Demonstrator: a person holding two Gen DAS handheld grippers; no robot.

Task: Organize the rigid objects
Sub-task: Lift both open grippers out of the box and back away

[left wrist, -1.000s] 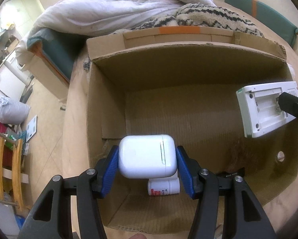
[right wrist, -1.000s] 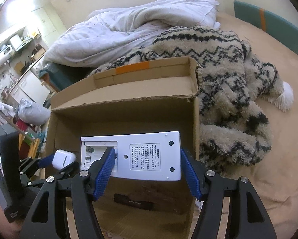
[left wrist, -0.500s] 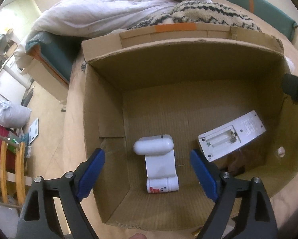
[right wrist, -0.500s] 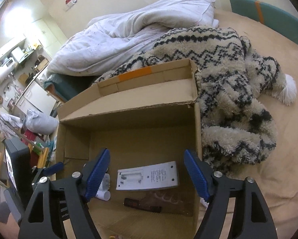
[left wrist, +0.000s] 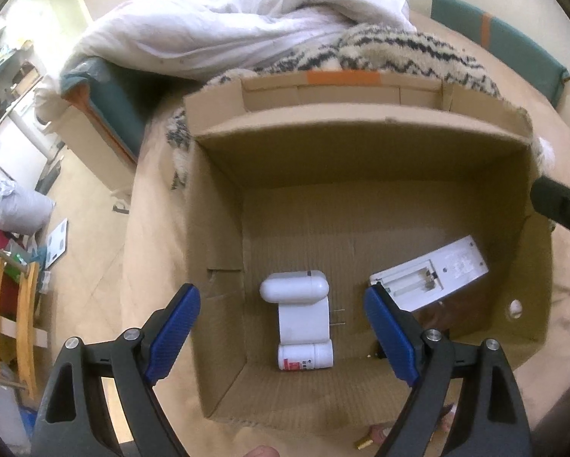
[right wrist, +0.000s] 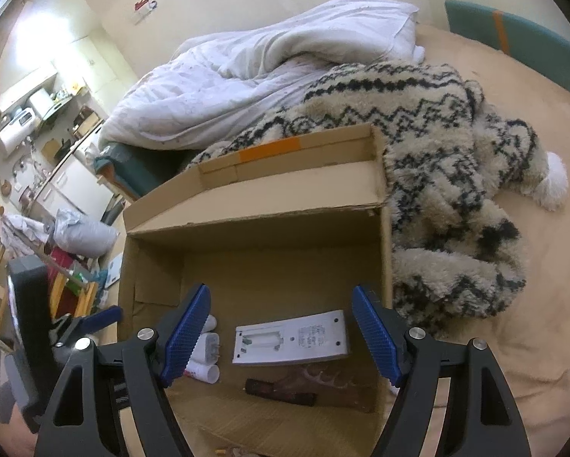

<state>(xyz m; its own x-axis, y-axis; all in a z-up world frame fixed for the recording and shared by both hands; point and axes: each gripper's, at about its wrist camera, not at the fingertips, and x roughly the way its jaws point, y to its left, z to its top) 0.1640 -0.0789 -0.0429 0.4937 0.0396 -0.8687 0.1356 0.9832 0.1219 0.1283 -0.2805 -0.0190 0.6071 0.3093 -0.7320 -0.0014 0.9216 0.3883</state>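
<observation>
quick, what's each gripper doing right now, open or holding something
Left gripper: open, holding nothing, above the cardboard box.
Right gripper: open, holding nothing, above the same box.

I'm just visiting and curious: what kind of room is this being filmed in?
Most likely a lived-in bedroom, perhaps a small studio flat. A rumpled white duvet and a fuzzy zigzag-patterned blanket lie on a bed behind the cardboard box, and kitchen-like cabinets and appliances show at far left.
</observation>
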